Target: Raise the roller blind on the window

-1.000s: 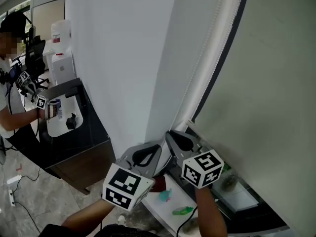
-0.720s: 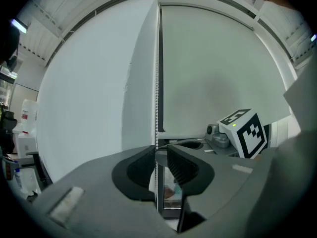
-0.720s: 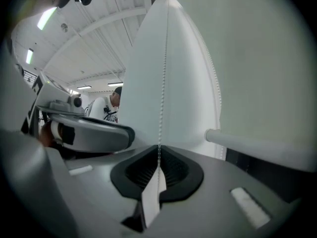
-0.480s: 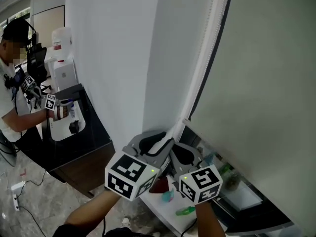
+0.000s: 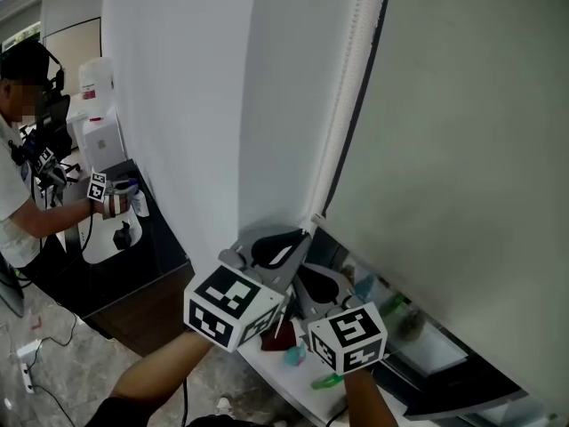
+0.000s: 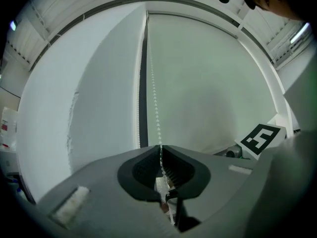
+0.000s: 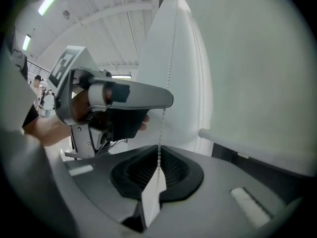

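The pale grey-green roller blind [image 5: 462, 149] hangs over the window, and its white bead chain [image 5: 351, 78] runs down the left edge. My left gripper [image 5: 300, 237] is the upper one. Its jaws are closing, with the bead chain [image 6: 154, 108] pinched between their tips [image 6: 160, 148]. Just below it, my right gripper [image 5: 307, 278] is shut on the same chain [image 7: 166, 83], which enters its jaws [image 7: 159, 152] above a white tag [image 7: 153, 195]. The left gripper [image 7: 119, 100] shows above the right one's jaws.
A white wall column [image 5: 196, 105] stands left of the blind. The blind's bottom bar [image 7: 252, 152] lies right of the chain. A white sill [image 5: 276, 367] below holds small red and green items. A person [image 5: 18, 194] with grippers works at a black counter [image 5: 133, 265] far left.
My left gripper has risen along the chain to sit above the right one. The right gripper has come down with the chain. The left jaws opened and came together again on the chain.
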Demonstrator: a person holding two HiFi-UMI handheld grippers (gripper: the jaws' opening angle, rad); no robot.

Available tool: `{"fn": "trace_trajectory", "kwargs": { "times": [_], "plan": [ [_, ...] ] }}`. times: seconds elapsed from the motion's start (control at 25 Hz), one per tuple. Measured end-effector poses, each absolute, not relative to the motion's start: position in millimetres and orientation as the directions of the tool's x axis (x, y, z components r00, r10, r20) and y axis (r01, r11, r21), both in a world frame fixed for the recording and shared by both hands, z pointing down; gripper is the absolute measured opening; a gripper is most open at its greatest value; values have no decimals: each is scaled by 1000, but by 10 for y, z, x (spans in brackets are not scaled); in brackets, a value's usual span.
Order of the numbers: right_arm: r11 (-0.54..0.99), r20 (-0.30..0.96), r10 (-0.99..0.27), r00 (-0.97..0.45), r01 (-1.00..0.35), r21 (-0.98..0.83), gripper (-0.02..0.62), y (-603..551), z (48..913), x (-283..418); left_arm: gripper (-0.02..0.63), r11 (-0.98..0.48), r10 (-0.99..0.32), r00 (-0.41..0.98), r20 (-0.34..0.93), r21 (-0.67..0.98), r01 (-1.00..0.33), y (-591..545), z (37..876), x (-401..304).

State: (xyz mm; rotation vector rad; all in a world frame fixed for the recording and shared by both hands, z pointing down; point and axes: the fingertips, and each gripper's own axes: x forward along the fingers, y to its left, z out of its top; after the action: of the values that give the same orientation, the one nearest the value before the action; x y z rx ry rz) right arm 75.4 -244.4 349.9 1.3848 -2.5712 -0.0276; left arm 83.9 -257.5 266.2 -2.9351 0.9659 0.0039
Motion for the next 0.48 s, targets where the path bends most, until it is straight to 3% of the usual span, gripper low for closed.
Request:
{"fn": "trace_trajectory", "kwargs": {
  "times": [0.32, 0.48],
  "plan": [
    [544, 198, -833, -517, -831, 117, 23, -2345, 3462, 797, 9, -851, -525, 849, 49, -32, -524, -2511, 2666, 887],
    [538, 53, -840, -540, -842, -49, 26, -2275, 3111, 948, 10, -861, -504, 856, 112, 2, -508, -2524, 2698, 825]
  ]
}}
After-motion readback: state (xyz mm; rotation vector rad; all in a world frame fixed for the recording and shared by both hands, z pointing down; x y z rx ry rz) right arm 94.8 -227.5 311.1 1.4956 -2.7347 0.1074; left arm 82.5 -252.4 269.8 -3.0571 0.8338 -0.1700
